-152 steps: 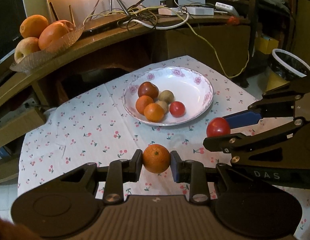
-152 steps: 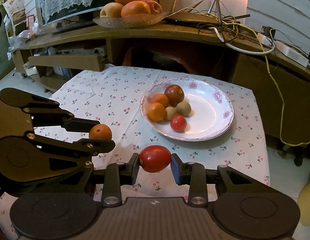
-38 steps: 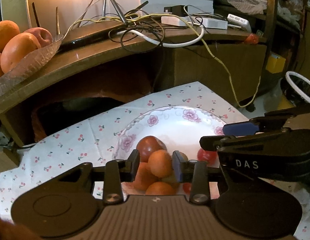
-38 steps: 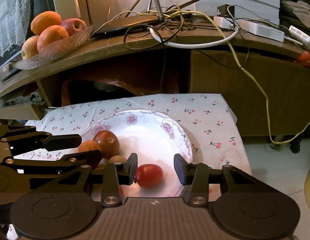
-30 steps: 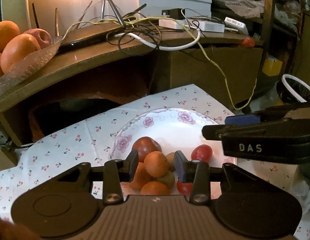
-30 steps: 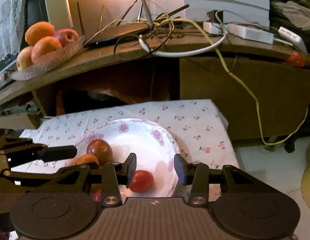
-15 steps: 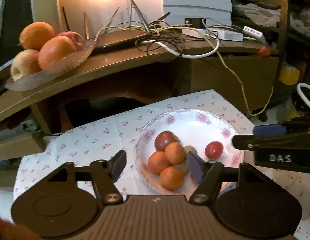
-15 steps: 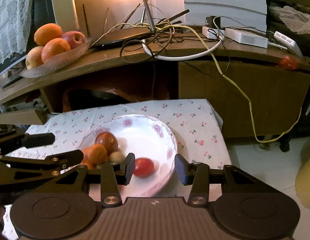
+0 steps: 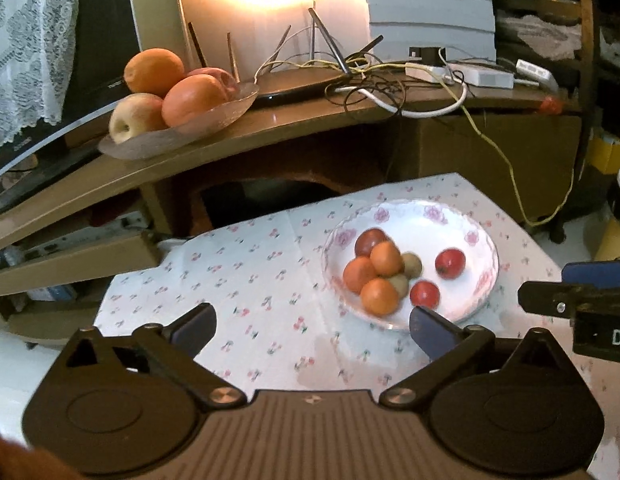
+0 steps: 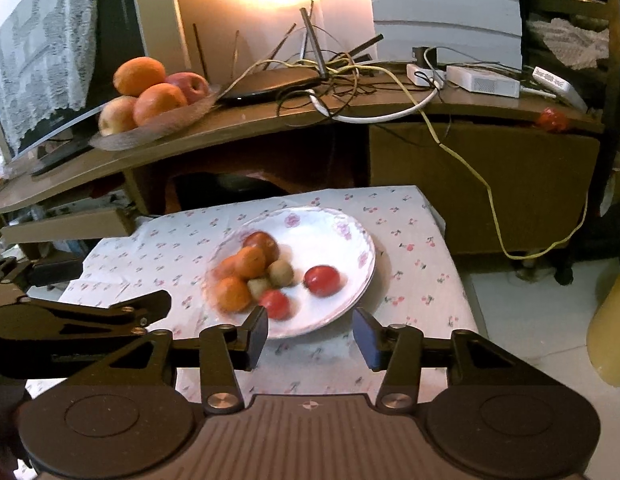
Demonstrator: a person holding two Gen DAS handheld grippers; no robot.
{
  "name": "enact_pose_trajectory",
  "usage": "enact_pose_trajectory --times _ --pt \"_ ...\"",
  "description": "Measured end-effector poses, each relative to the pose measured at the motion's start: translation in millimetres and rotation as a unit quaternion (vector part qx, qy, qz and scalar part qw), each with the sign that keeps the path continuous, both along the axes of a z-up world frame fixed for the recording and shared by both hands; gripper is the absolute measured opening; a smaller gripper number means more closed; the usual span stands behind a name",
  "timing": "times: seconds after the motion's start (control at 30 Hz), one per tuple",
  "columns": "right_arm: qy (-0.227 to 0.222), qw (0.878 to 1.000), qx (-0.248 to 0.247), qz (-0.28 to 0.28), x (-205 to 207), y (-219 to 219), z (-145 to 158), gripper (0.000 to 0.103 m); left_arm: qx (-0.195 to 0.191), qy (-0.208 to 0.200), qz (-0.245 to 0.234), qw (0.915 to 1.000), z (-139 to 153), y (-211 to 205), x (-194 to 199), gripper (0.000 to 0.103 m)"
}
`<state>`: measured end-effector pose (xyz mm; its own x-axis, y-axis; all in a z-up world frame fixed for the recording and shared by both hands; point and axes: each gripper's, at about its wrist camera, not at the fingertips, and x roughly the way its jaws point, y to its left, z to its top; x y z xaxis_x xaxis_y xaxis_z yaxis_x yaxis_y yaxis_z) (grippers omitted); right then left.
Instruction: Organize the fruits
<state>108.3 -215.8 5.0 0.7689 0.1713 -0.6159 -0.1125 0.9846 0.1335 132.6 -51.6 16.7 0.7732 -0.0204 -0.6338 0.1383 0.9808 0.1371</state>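
A white flowered plate (image 9: 483, 240) (image 10: 349, 236) on the cherry-print tablecloth holds three oranges (image 9: 385, 258) (image 10: 250, 262), a dark red fruit (image 9: 367, 240), two small brown fruits (image 9: 411, 264) and two red tomatoes (image 9: 449, 263) (image 10: 321, 280). My left gripper (image 9: 311, 326) is open wide and empty, held back from the plate's near left side. My right gripper (image 10: 310, 336) is open and empty, just in front of the plate's near rim. The right gripper's fingers (image 9: 589, 274) show at the right edge of the left wrist view.
A wooden shelf (image 9: 270, 128) behind the table carries a glass dish of large oranges and apples (image 9: 170, 88), a router and tangled cables (image 9: 389, 80). A monitor stands at far left. The table's right edge drops to the floor (image 10: 509, 300).
Both grippers let go of their fruit on the plate, the left an orange and the right a tomato. Both have pulled back and up, and the left jaws have opened much wider.
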Motion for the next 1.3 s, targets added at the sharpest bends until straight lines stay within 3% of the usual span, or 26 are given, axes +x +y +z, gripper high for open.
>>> enact_pose_trajectory --times 0.23,0.63,1.3 --pt "-0.004 1.0 0.004 -0.006 -27 5 3 0.05 -0.019 0.012 0.007 0.9997 3 12 -33 0.103" --pt "0.002 1.0 -0.005 0.005 -69 20 -1 0.051 -0.016 0.013 0.011 0.9997 4 20 -78 0.103" --pt "0.011 1.0 -0.011 0.019 -105 31 -8 0.052 -0.018 0.017 0.016 0.9996 1 29 -111 0.103"
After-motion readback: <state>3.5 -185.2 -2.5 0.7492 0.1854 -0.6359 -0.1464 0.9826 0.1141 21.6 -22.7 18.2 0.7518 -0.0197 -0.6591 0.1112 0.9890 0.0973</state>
